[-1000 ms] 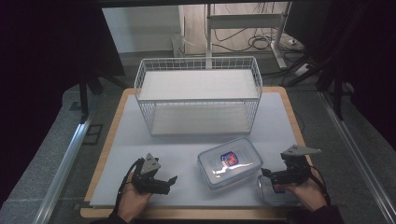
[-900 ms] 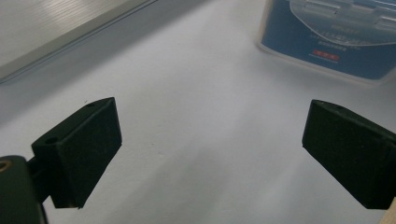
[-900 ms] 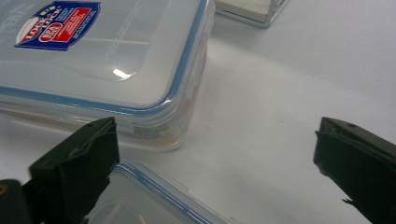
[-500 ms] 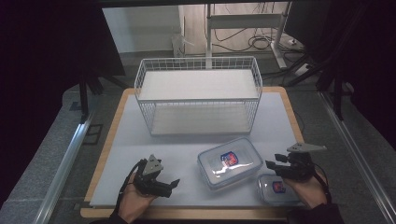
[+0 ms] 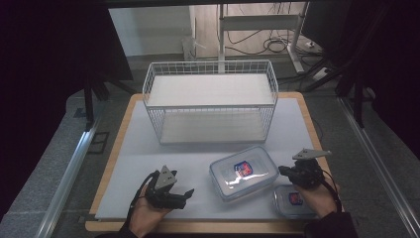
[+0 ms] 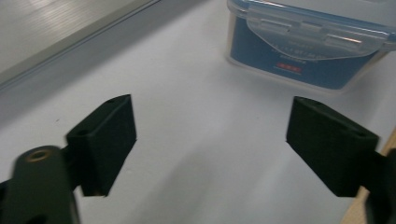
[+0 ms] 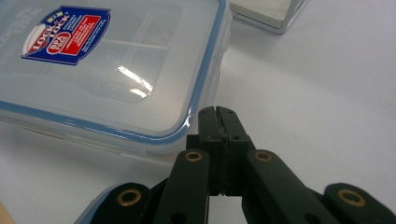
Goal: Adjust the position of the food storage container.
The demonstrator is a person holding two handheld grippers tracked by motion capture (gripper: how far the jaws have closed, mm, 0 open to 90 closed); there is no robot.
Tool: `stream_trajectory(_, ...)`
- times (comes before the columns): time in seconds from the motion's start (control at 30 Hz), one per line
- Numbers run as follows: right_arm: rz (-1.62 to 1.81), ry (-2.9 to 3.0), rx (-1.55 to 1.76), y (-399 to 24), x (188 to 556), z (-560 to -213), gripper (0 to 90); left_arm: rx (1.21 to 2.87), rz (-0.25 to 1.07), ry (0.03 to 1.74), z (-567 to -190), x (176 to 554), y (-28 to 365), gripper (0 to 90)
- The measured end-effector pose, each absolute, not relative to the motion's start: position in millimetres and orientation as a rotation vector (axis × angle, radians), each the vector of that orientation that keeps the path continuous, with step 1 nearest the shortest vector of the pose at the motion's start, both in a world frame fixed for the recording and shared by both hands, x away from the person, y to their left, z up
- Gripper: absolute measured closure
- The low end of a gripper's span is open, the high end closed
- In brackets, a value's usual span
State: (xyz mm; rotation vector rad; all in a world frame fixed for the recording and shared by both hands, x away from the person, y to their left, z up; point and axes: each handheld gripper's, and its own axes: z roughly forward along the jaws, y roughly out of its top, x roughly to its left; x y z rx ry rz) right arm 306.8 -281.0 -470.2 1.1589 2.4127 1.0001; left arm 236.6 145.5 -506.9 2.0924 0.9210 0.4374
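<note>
Right gripper (image 7: 218,112), jaws just closed together on nothing, beside the large lidded container (image 7: 107,70) (left gripper (image 6: 212,140) agape).

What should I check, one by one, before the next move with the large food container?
1. Large container lid on: ok.
2. Left gripper open, nothing between jaws: ok; its jaws have just been closing a little.
3. Right gripper free of load: ok; it has just been closing and is now shut on nothing, beside the container's edge.
4. Small container away from the right hand: not ok, it lies partly under it.
5. Wire basket empty: ok.
</note>
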Motion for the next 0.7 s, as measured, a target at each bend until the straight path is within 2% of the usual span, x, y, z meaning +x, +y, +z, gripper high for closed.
stream_trajectory(0.13, 1.008, 2.406, 1.163, -280.2, 304.1, -468.9, 90.0, 2.09, 0.407, 0.908, -505.8, 234.9, 140.7, 32.2)
stream_trajectory(0.43, 1.033, 2.446, 1.143, -270.3, 299.4, -468.7, 90.0, 2.048, 0.242, 0.878, -506.6, 237.0, 124.7, 74.0)
stream_trajectory(0.57, 1.053, 2.481, 1.113, -260.7, 296.4, -469.1, 90.0, 2.066, 0.239, 0.872, -506.3, 236.7, 120.4, 83.7)
stream_trajectory(0.7, 1.071, 2.513, 1.091, -250.5, 293.4, -469.5, 90.0, 2.076, 0.241, 0.898, -506.8, 238.4, 125.2, 88.1)
